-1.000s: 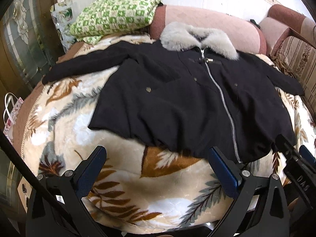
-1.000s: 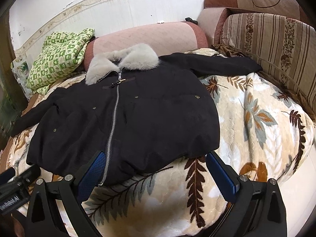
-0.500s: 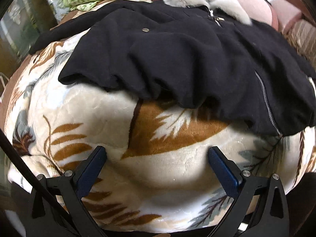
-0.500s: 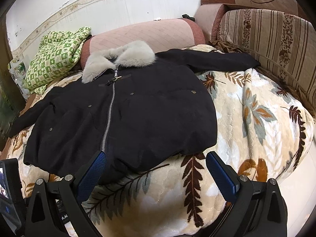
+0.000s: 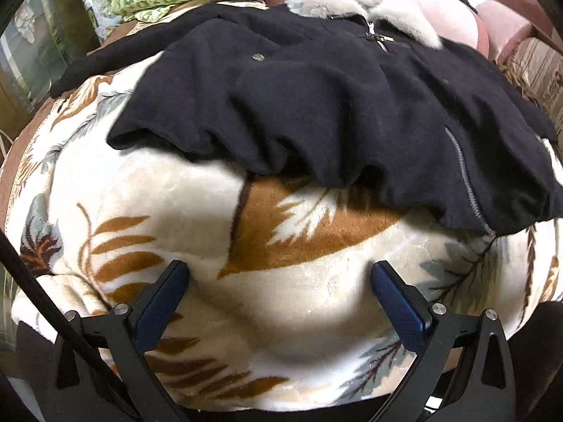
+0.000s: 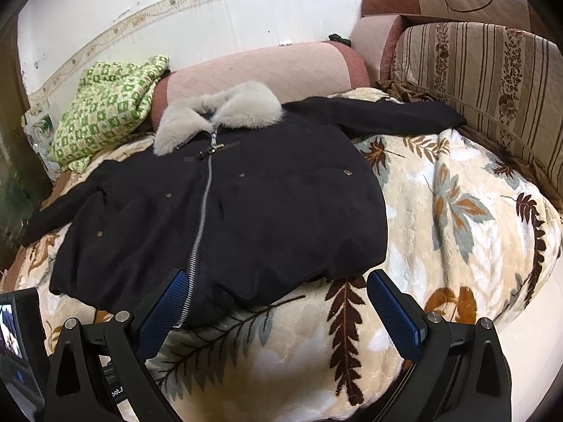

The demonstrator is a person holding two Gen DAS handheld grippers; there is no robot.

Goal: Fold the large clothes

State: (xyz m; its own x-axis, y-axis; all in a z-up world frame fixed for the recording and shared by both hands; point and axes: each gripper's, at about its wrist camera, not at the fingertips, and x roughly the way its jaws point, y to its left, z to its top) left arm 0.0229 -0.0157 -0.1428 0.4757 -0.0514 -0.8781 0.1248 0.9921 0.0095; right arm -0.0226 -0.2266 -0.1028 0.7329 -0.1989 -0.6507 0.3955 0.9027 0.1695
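**Black coat spread flat, both grippers wide and empty**

Lying face up on a leaf-print blanket [image 6: 457, 211]: a black coat [image 6: 267, 218], zipped shut, sleeves stretched out to either side. Topped by a grey fur collar [image 6: 218, 116] resting against a pink bolster [image 6: 267, 66] at the far edge. Running down the front, a silver zipper [image 6: 202, 211] from collar to hem, with small metal snaps scattered on both panels. One sleeve reaching toward a striped sofa cushion [image 6: 485, 81], its cuff just beside it; the other trailing off toward the opposite edge of the blanket.

Left gripper [image 5: 279, 274] hovering low over the blanket, just short of the coat's rumpled hem [image 5: 281, 161]. Fingers spread wide, blue pads [image 5: 160, 302] facing inward, nothing between them, not touching the cloth. Seen from this side: the hem bunched in soft folds, the bottom of the zipper off to the right near the coat's corner.

Right gripper [image 6: 278, 285] held higher and farther back, likewise spread wide and empty. One blue pad [image 6: 163, 311] overlapping the view of the zipper's lower end, the other over bare blanket beside the hem; contact with the coat not apparent.

Folded at the far corner beside the bolster, a green and white patterned quilt [image 6: 105, 105]. At the lower left edge of the right wrist view, part of the other handheld device with a small lit screen [image 6: 10, 330].
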